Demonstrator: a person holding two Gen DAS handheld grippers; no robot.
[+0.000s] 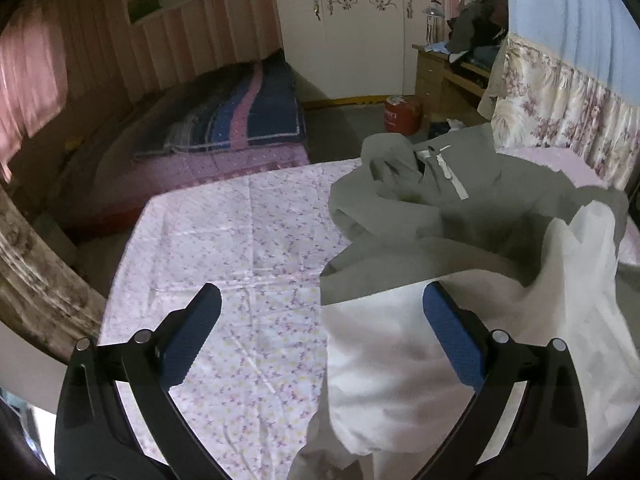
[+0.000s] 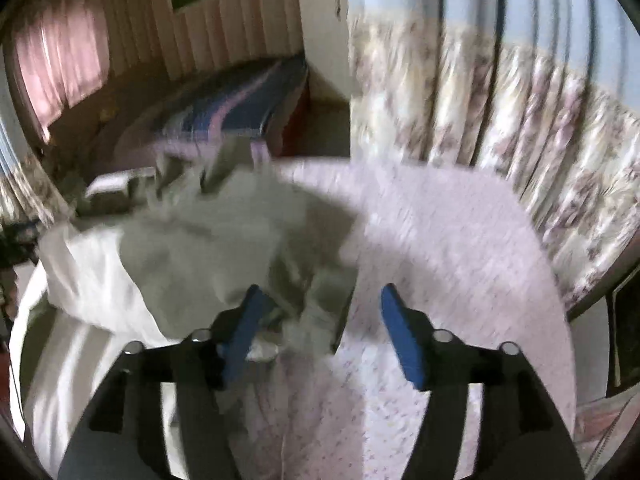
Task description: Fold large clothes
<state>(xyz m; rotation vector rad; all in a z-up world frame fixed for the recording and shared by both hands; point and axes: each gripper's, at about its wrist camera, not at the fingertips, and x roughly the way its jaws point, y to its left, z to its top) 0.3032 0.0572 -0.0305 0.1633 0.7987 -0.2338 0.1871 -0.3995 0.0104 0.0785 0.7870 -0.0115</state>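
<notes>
Bedroom walls in pink stripes and a white wardrobe (image 1: 360, 28) are framing the scene, with flowered curtains (image 1: 560, 108) hanging along the right side. Spreading across the middle is a bed covered by a lilac flowered sheet (image 1: 240, 240), which is serving as the folding surface. On its right half a grey hooded jacket (image 1: 440, 200) is lying crumpled, its white lining (image 1: 400, 360) turned out toward the near edge and its white zip strip showing near the collar.

Judging by this, the work is sitting at the very start: the garment is not yet spread flat, and no fold is showing. The left gripper (image 1: 320, 304) is hovering with its jaws spread wide, straddling the lining's edge but gripping nothing. The right gripper (image 2: 320, 300), seen through heavy blur, is also standing open, with bunched grey fabric between its fingers yet apparently not pinched.

The next move is probably calling for each gripper to close on an edge or corner and pull the jacket out flat.
</notes>
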